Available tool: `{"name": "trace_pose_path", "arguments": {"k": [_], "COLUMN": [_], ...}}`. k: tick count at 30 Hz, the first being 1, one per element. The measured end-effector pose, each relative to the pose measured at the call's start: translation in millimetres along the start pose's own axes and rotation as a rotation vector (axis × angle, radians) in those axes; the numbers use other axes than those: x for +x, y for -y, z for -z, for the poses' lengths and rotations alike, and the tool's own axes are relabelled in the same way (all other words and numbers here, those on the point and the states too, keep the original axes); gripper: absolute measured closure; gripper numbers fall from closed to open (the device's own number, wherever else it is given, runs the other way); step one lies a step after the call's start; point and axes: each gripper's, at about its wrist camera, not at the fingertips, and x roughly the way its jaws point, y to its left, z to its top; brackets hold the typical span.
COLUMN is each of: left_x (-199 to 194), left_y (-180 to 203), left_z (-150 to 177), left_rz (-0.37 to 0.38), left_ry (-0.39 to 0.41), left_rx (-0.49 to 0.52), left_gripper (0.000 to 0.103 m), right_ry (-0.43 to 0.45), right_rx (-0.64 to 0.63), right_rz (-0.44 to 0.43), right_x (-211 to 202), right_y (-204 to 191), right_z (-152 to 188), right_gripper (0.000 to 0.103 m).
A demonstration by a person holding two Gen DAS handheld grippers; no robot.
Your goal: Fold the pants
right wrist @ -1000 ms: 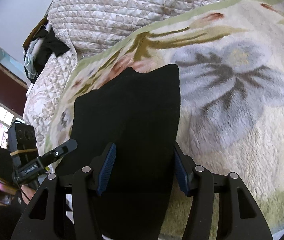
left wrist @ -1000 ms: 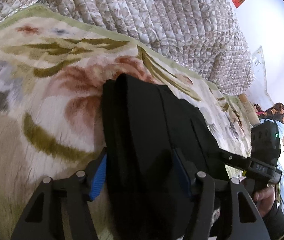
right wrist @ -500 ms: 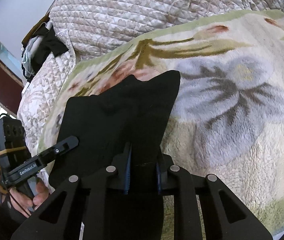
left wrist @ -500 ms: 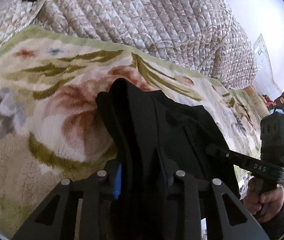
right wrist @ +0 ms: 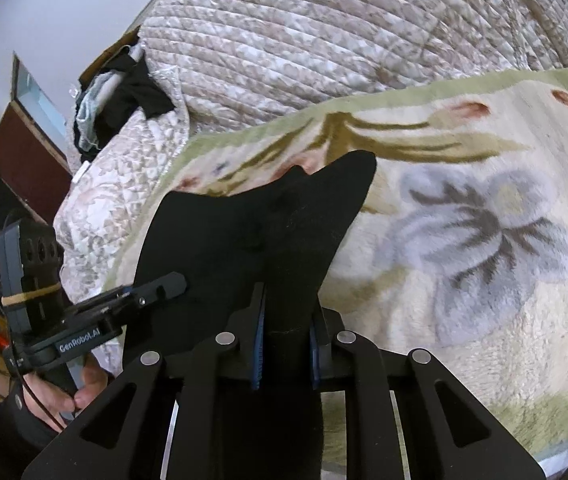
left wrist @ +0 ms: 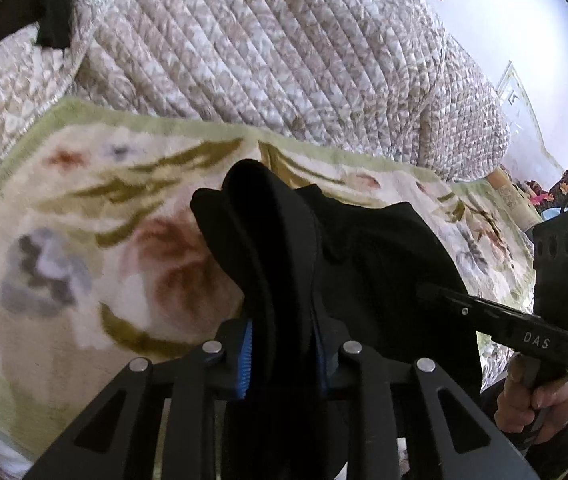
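I've got the black pants [left wrist: 364, 264] pinched at the near edge by both tools, and that is the point of this grip: 2 holds spaced along 1 edge let me carry that edge over as a straight line for a fold. The pants lie bunched on the floral fleece blanket [left wrist: 84, 280], with the gripped edge raised and the far part resting on the pile. My left gripper [left wrist: 282, 356] is clenched on a thick roll of the fabric, blue pads pressed to either side. My right gripper [right wrist: 286, 354] is clamped the same way on a narrower tuck of the cloth.

From the left camera I see the right tool off to the side, biting the same edge. I judge the fold is only starting, since the cloth looks rumpled rather than flat.

Behind the blanket rises a quilted beige bedspread [right wrist: 344, 40]. A heap of dark clothes [right wrist: 124, 100] sits on its far corner. Pale walls, a dark wooden door [right wrist: 24, 152], 2 onlookers at the edges.
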Motion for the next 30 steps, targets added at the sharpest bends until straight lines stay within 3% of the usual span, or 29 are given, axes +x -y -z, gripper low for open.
{"name": "trace_pose_path", "arguments": {"k": [8, 16, 30], "left_x": [-4.3, 22.7, 101.8], "left_y": [-20.1, -52.7, -137.9], "left_z": [-24.0, -66.8, -135.4], "left_rz": [-0.041, -0.057, -0.098], "left_ry": [0.014, 0.013, -0.012], "left_rx": [0.006, -0.008, -0.025], "left_gripper": [0.077, 0.077, 0.077], "right_ry": [0.006, -0.012, -0.061], "right_rx": [-0.025, -0.021, -0.04], "right_rz": [-0.036, -0.035, -0.019], "right_x": [16.7, 52.7, 169.6], "right_y": [-20.1, -22.9, -10.4], "right_z": [-23.1, -61.5, -152.9], "right_gripper": [0.087, 0.087, 0.087]}}
